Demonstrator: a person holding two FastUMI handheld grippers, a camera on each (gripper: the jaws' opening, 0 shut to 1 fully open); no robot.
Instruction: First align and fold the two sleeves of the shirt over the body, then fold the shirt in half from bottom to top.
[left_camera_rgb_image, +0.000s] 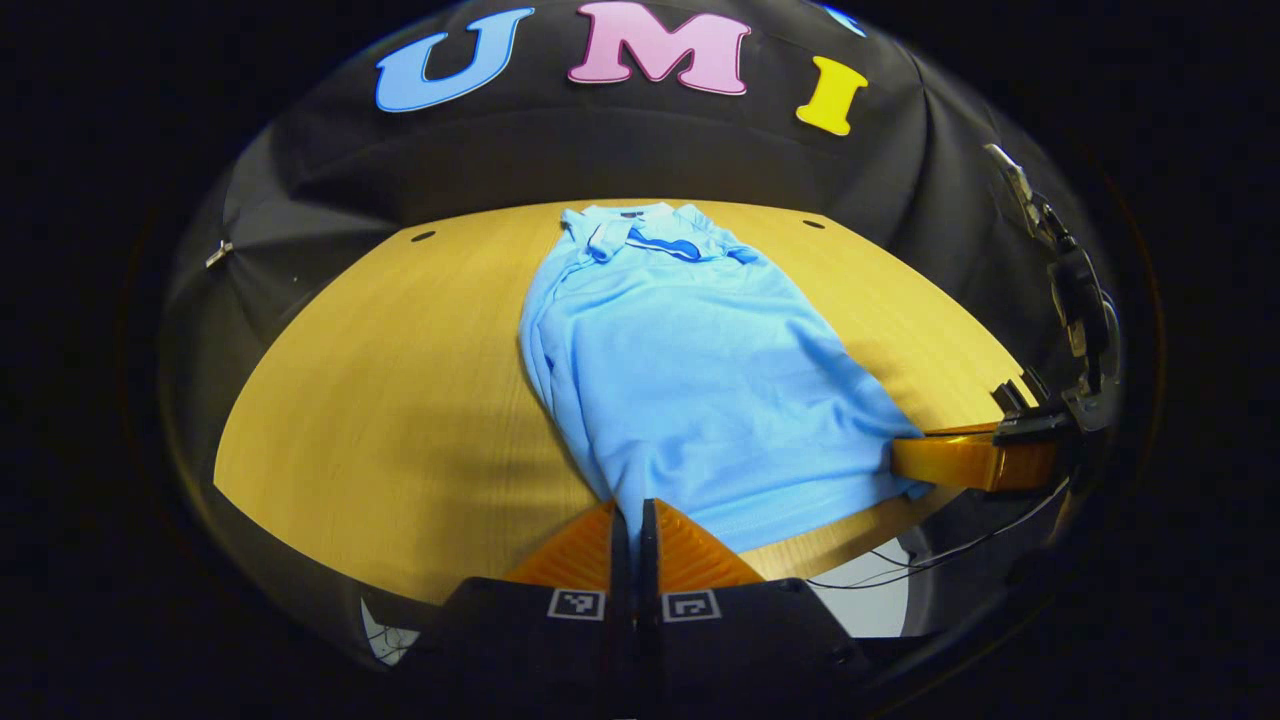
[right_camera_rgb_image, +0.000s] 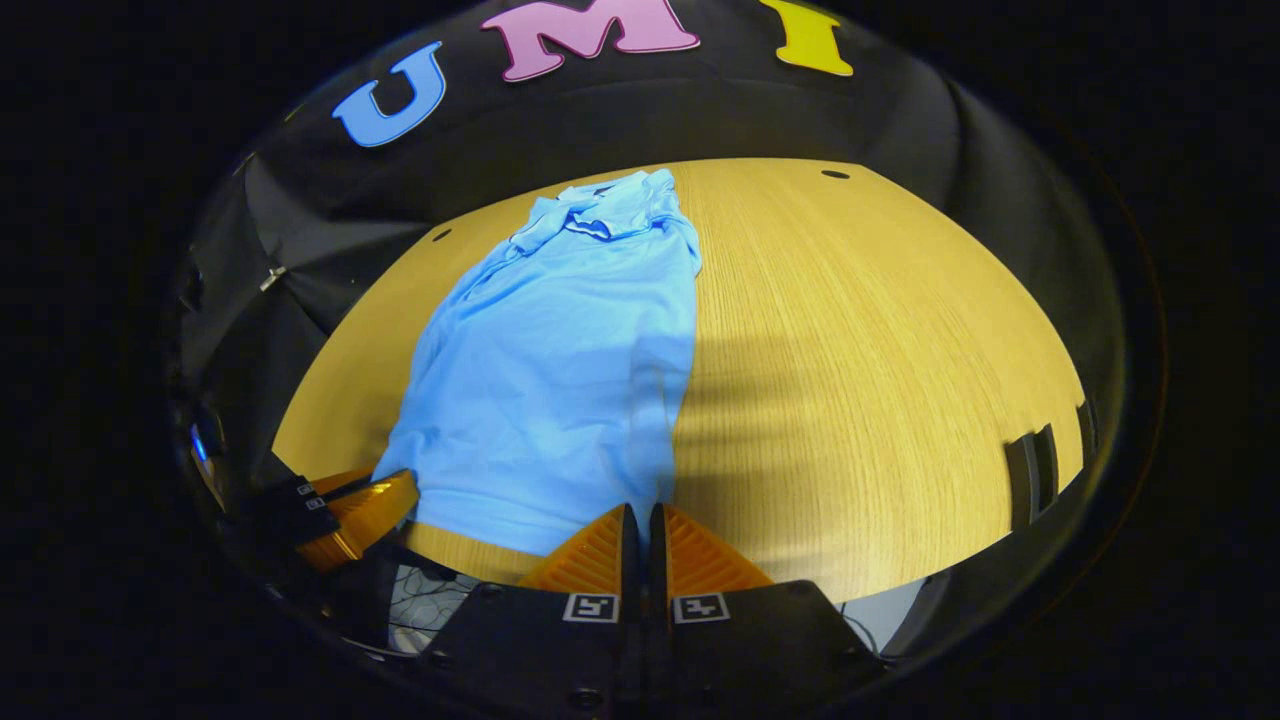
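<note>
Wooden table (left_camera_rgb_image: 400, 400) under light-blue shirt (left_camera_rgb_image: 690, 380), left tool (left_camera_rgb_image: 634, 515) and right tool (right_camera_rgb_image: 642, 520) each pinching its hem

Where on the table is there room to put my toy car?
Bare table spreads between the shirt and the booth wall; a narrower strip lies along its other side. The near hem is crowded: left hand-held gripper and right hand-held gripper both pinch it.

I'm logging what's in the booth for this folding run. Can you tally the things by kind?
Shirts: 1, a light blue shirt lying on the table, sleeves already folded in.
Tables: 1, a wooden table.
Grippers: 2, the left gripper and the right gripper, each closed at a bottom corner of the shirt.
Total: 4
</note>
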